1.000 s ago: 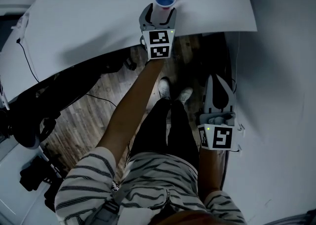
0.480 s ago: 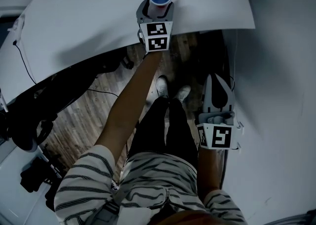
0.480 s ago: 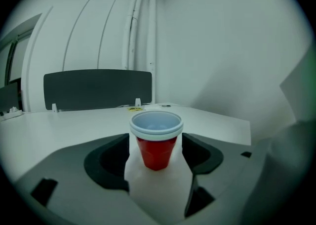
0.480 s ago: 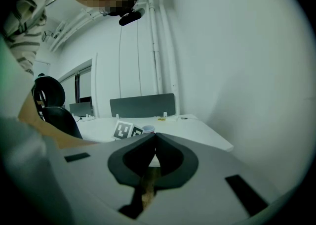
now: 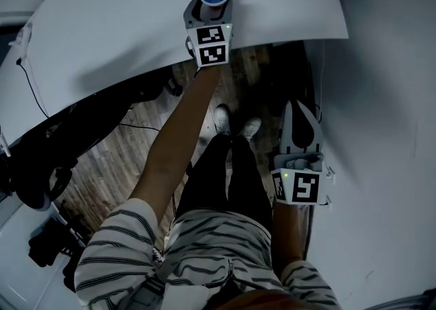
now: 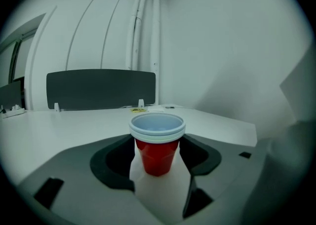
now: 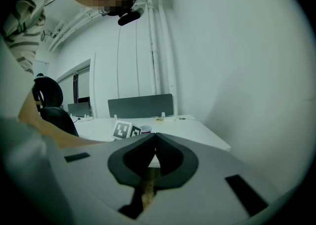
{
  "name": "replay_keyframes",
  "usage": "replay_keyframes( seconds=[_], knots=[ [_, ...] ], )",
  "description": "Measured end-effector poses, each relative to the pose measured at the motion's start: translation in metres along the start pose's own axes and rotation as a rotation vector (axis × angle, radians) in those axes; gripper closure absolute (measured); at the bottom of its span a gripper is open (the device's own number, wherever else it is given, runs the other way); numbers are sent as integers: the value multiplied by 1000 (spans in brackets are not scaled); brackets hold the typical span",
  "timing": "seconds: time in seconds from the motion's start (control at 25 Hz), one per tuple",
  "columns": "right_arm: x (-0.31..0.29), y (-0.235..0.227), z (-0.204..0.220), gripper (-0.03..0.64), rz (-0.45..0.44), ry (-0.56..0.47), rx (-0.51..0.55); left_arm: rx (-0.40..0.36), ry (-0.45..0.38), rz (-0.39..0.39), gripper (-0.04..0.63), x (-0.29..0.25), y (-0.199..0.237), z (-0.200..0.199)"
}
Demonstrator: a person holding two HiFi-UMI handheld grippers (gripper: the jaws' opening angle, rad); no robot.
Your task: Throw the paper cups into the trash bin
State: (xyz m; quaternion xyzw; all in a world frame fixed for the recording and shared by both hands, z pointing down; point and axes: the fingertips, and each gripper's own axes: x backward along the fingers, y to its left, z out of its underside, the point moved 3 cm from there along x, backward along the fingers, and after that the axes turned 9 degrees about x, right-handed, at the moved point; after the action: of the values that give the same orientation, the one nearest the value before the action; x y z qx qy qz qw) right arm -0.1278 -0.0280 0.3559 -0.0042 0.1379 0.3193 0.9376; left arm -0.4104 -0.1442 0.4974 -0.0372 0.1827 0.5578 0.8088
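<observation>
Person standing at the near edge of a white worktop [image 5: 116, 29], looking steeply down; wooden floor [image 5: 129, 152] showing beneath.

Left arm [image 5: 178, 131]: reaching out almost straight from a striped sleeve [image 5: 112, 254], bare forearm crossing the floor towards the worktop's near edge. Wrist is staying in line with the forearm, and the gripper is pointing slightly downward across the surface.

Left gripper [image 5: 210, 9]: lying over the near edge, its marker cube [image 5: 210, 44] sitting right at that edge. Jaws are standing wide, having just been closing a little. The red paper cup [image 6: 157, 152] is standing between them near the tips. I am not seeing either pad pressing on it.

Cup: sitting upright on the worktop, white rim up, a short way in from the near edge and closer to the right end than the left. A dark divider panel [image 6: 98, 89] is running along the far edge behind it.

Right arm: hanging bent and close to the torso, forearm mostly hiding under the shirt.

Right gripper [image 5: 298, 107]: hovering off the worktop, beside the person's right leg, pointing ahead and a little down. Jaws are meeting at the tips, nothing between them.
</observation>
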Motion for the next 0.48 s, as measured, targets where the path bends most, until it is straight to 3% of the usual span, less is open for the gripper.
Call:
replay_keyframes(
  seconds=[0.48],
  knots=[
    [14, -4, -9, 601, 24, -8, 4, 9, -36, 37, 299, 29, -13, -17]
  ],
)
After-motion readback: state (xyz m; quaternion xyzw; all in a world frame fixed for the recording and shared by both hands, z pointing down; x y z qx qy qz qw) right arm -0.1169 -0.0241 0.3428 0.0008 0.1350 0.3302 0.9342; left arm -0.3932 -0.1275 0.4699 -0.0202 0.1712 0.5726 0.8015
